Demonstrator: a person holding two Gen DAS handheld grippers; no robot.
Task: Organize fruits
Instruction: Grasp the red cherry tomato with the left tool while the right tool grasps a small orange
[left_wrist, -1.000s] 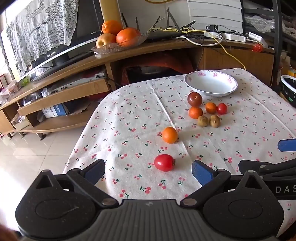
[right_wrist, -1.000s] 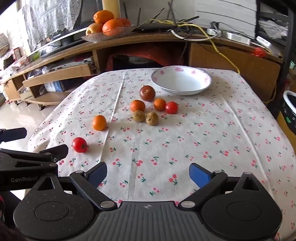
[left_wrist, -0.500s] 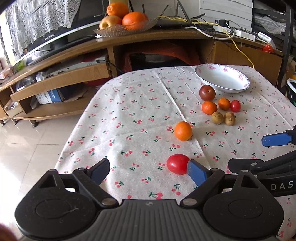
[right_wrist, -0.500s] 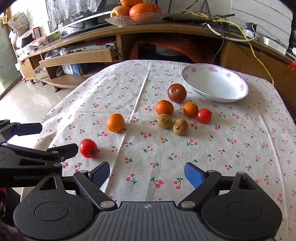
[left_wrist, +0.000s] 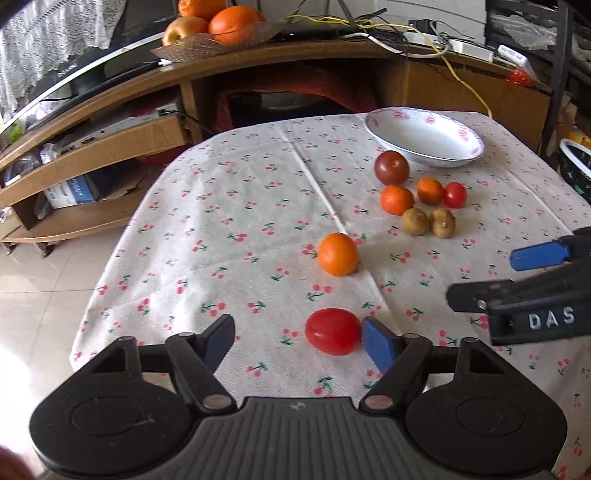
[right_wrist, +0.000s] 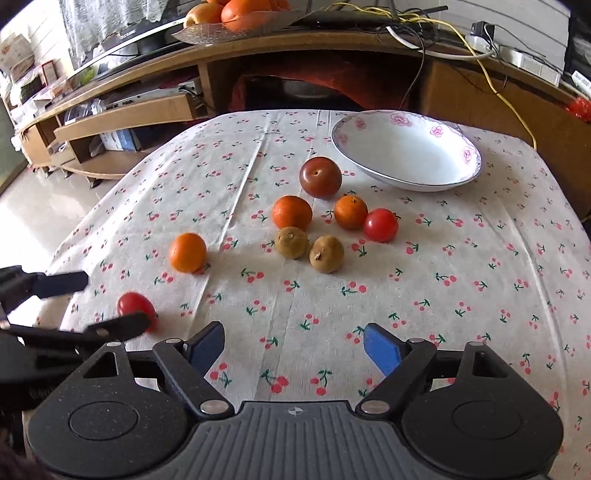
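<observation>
Eight fruits on desk (right_wrist: 480, 295): three oranges (right_wrist: 187, 252), two tomatoes (left_wrist: 333, 331), two brown fruits (right_wrist: 327, 253), one plum (right_wrist: 320, 177). One empty bowl (right_wrist: 406, 147). Left claw (left_wrist: 299, 338) spread around near tomato; right claw (right_wrist: 293, 350) spread, holding nothing.

Fruits (right_wrist: 291, 212) before bowl (right_wrist: 406, 155)

A glossy red tomato (left_wrist: 333, 331) is lying nearest on the cherry-print bench (left_wrist: 229, 206), with a lone orange (left_wrist: 337, 254) sitting just beyond it. Farther back, a dark plum (left_wrist: 391, 167), two smaller oranges (left_wrist: 396, 199), a second small tomato (left_wrist: 454, 195) and two brown kiwis (left_wrist: 414, 221) are clustering together near a white floral bowl (left_wrist: 424, 138), which is standing upright.
</observation>
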